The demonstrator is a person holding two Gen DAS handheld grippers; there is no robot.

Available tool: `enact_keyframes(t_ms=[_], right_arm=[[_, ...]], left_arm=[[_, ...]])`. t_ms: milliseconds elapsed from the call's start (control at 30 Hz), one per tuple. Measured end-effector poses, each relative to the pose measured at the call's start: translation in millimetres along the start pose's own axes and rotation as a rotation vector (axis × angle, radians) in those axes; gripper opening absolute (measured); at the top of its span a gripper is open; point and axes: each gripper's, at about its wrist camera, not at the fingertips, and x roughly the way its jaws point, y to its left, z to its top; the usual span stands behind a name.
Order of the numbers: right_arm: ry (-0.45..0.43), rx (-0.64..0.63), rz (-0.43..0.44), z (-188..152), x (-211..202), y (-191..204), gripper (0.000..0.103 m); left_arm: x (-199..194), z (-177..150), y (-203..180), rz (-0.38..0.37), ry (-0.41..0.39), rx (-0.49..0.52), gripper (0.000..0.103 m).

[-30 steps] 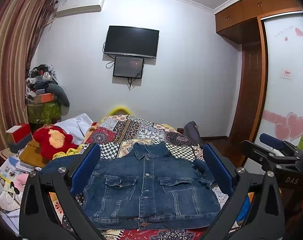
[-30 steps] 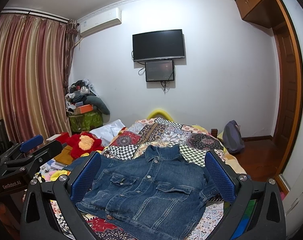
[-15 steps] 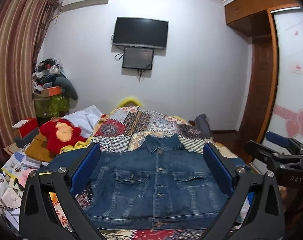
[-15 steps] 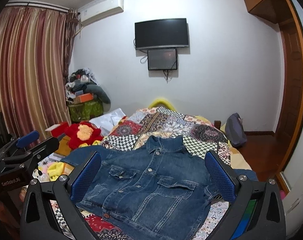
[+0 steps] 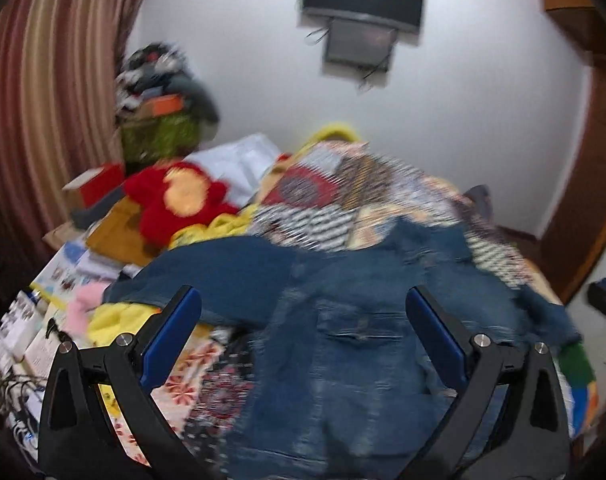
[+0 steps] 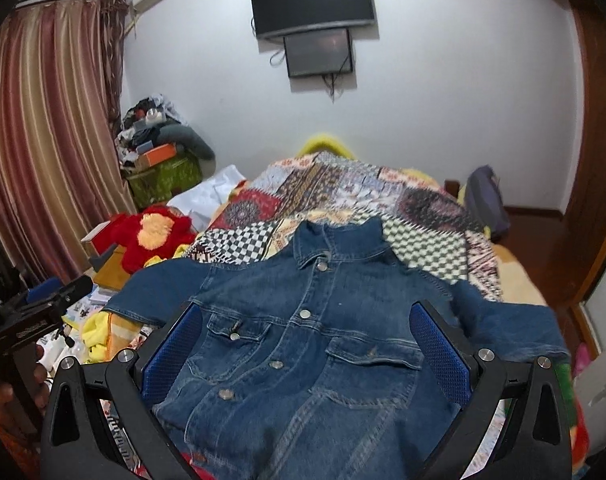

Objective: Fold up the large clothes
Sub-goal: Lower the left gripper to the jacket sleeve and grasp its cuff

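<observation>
Right wrist view: a denim jacket (image 6: 303, 344) is spread front-up on the patchwork bedspread (image 6: 343, 196), collar at 12 o'clock; the right gripper (image 6: 305, 344) and left gripper (image 5: 303, 332) are held wide, empty.

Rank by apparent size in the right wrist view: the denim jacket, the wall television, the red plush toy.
1. denim jacket, by far the largest, though it lies nearest the camera.
2. wall television.
3. red plush toy, close to the television in apparent size, so this order is unsure.
</observation>
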Motion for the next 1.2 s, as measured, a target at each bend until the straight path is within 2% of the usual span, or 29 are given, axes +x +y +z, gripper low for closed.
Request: enact_keyframes(t_ms=[100, 200, 367, 567, 700, 800, 967, 1033, 1100, 1167, 1200], right_arm=[[0.042, 0.005, 0.029, 13.3, 29.9, -1.3, 0.103], [0.082, -0.005, 0.061, 28.3, 60.5, 2.8, 0.103], [0.199, -0.058, 0.094, 37.7, 119.9, 20.0, 0.103], [0.394, -0.140, 0.153, 22.9, 196.0, 45.4, 0.103], [0.493, -0.171, 0.171, 10.2, 235.7, 55.1, 0.103], [0.561, -0.187, 0.197, 1.3, 258.9, 61.3, 0.103], [0.622, -0.175, 0.223, -8.7, 278.4, 66.0, 0.103], [0.630, -0.169, 0.231, -11.6, 281.0, 66.6, 0.103], [0.638, -0.166, 0.235, -13.9, 282.4, 65.9, 0.103], [0.650, -0.168, 0.235, -15.6, 282.8, 65.6, 0.103], [0.662, -0.169, 0.237, -17.3, 283.9, 64.2, 0.103]], left_arm=[[36.5, 1.7, 27.8, 0.044, 0.068, -0.022, 0.103], [67.3, 0.5, 50.1, 0.058, 0.132, -0.034, 0.103], [113.2, -6.3, 91.3, -0.007, 0.261, -0.132, 0.103], [156.3, -19.2, 117.1, -0.077, 0.421, -0.196, 0.103], [177.3, -27.3, 135.7, -0.032, 0.461, -0.264, 0.103], [189.8, -32.9, 147.3, -0.105, 0.485, -0.324, 0.103], [201.9, -33.2, 175.4, -0.205, 0.449, -0.474, 0.102], [205.2, -33.9, 191.1, -0.224, 0.430, -0.543, 0.095], [207.4, -33.3, 202.4, -0.212, 0.424, -0.583, 0.080], [206.5, -31.3, 211.1, -0.202, 0.406, -0.614, 0.070], [203.8, -29.3, 213.2, -0.178, 0.390, -0.612, 0.060]])
